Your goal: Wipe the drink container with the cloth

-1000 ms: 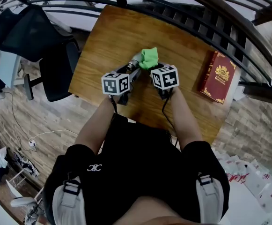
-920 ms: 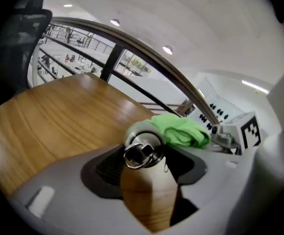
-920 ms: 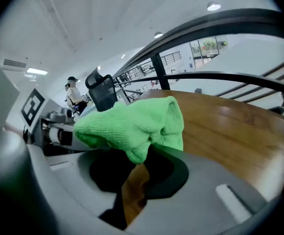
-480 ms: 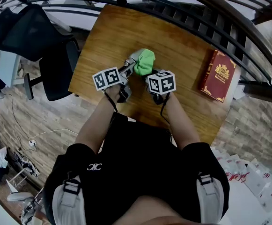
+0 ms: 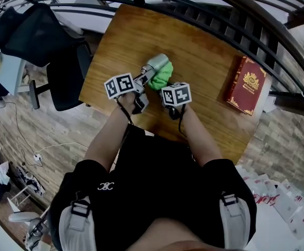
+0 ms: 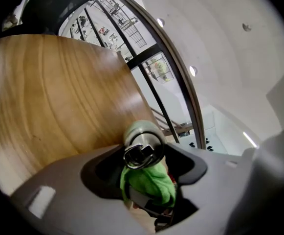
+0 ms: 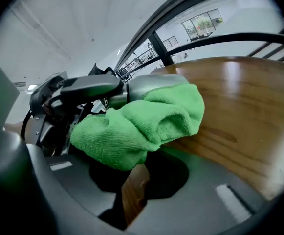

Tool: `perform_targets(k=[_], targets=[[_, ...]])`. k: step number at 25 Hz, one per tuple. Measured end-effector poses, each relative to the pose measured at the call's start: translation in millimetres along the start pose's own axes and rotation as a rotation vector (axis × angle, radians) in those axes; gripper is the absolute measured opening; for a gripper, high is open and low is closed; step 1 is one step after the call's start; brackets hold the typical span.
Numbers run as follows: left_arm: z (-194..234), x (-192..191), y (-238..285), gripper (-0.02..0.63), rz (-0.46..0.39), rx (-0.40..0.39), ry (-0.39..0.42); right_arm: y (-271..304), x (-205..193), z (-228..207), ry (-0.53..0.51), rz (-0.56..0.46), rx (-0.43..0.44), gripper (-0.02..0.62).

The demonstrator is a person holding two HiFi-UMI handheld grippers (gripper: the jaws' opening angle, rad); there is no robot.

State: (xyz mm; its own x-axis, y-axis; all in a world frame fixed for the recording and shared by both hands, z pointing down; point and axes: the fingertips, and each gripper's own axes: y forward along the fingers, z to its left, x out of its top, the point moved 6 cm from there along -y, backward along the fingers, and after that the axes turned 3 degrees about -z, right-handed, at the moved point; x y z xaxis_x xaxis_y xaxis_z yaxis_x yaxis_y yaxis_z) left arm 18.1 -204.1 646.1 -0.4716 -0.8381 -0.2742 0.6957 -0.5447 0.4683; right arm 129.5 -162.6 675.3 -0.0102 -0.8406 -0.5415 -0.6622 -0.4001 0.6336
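A grey metal drink container (image 5: 154,65) is held lying tilted above the wooden table (image 5: 125,30). My left gripper (image 5: 140,80) is shut on its cap end; in the left gripper view the cap (image 6: 142,154) sits between the jaws. A green cloth (image 5: 162,77) is bunched against the container's right side, and my right gripper (image 5: 167,86) is shut on it. In the right gripper view the cloth (image 7: 142,119) drapes over the container (image 7: 149,84), with the left gripper (image 7: 78,89) behind it. In the left gripper view the cloth (image 6: 149,185) shows under the cap.
A red book (image 5: 246,85) with gold print lies on the table's right side. Black chairs (image 5: 31,30) stand to the left of the table. A dark curved railing (image 5: 230,20) runs along the table's far edge. Brick-pattern floor lies around.
The cloth has slid along the container from its far end toward me, baring that end. Both grippers shifted left and slightly nearer, the right one pulling back with the cloth.
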Motion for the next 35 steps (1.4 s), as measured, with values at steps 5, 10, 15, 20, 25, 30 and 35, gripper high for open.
perform_targets(k=[5,10,15,20,25,30,35], targets=[[0,-1,-3,0.311,0.019,-0.001,0.003,9,-8,-2,-0.003,0.039,-0.010,0.058],[-1,-1,-3,0.311,0.043,0.009,0.043,7,-4,-13,0.015,0.025,-0.045,0.060],[-3,-3,-3,0.311,0.088,0.031,0.129,-4,5,-32,0.058,-0.010,-0.100,0.060],[-9,-10,-2,0.311,0.156,0.070,0.303,-20,18,-47,0.099,-0.067,-0.147,0.060],[-18,-15,0,0.311,0.220,0.124,0.555,-40,35,-48,0.104,-0.131,-0.155,0.060],[-35,-20,9,0.311,0.286,0.158,0.933,-55,49,-41,0.067,-0.157,-0.151,0.060],[-50,-25,10,0.311,0.339,0.170,1.158,-64,50,-27,-0.003,-0.147,-0.127,0.060]])
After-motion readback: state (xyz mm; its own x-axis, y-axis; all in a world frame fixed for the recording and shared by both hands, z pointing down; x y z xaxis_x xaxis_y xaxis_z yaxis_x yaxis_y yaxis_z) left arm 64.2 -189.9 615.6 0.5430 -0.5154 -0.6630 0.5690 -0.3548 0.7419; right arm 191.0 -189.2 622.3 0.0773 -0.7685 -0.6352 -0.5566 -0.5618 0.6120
